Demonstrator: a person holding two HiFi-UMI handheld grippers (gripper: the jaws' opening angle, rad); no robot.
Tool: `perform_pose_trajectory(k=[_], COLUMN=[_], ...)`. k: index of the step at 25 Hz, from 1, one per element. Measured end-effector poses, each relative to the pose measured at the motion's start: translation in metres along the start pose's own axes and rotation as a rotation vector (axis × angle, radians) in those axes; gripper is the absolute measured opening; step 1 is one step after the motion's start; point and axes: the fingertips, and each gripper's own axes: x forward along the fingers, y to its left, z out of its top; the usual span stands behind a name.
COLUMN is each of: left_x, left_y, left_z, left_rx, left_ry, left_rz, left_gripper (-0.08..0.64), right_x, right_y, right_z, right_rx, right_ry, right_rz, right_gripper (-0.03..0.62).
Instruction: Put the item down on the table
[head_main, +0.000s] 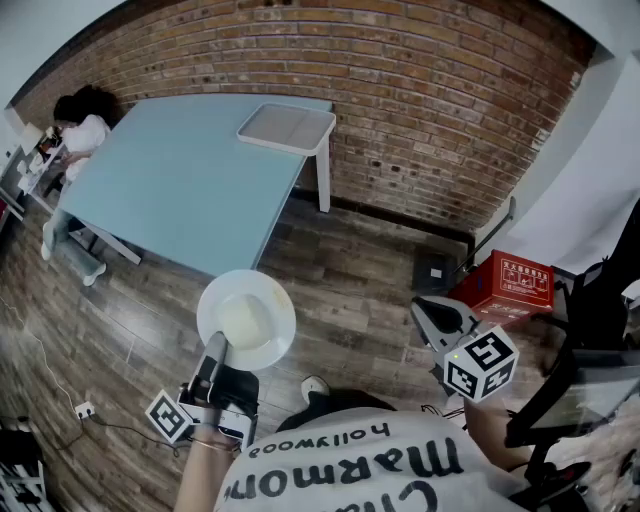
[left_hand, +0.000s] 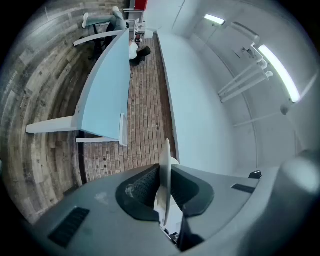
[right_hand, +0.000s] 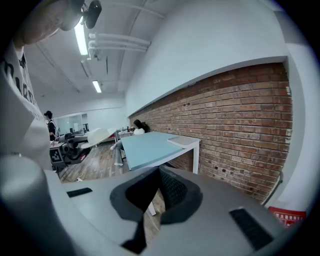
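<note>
Head view: my left claw (head_main: 216, 348) holds the white plate (head_main: 248, 318) by its rim, above the floor (head_main: 360, 270), short of the blue table (head_main: 170, 190).
Left gripper view: jaws clamped on the plate's edge.
Right gripper view: my right claw (right_hand: 160, 175), jaws pressed together, nothing between.

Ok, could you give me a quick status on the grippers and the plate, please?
Left gripper shut on rim of round white plate; right gripper shut, empty. Plate in air, not yet on light-blue table. Flat grey tray on its far corner.
</note>
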Motion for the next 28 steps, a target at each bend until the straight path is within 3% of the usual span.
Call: perform_pose_trajectory(k=[10,18,28], left_x=[-0.003,0.013,0.050], left_y=[0.006,0.018,0.026], left_z=[0.014,0.041,0.091], left_rx=[-0.012,-0.012,-0.016], left_ry=[-0.031,-0.052,-0.047], left_rz=[0.018,0.024,0.016], left_gripper=[0.034,0.034,0.034], right_x=[0.014,0.046,0.101], right_y=[0.003,-0.003,-0.005], right_z=[0.000,0.019,0.051], right_rx=[0.017,0.055,-0.020], right_ry=[0.013,-0.067,-0.084], right_rz=[0.024,0.063,0.040], right_gripper=[0.009,0.010,0.010])
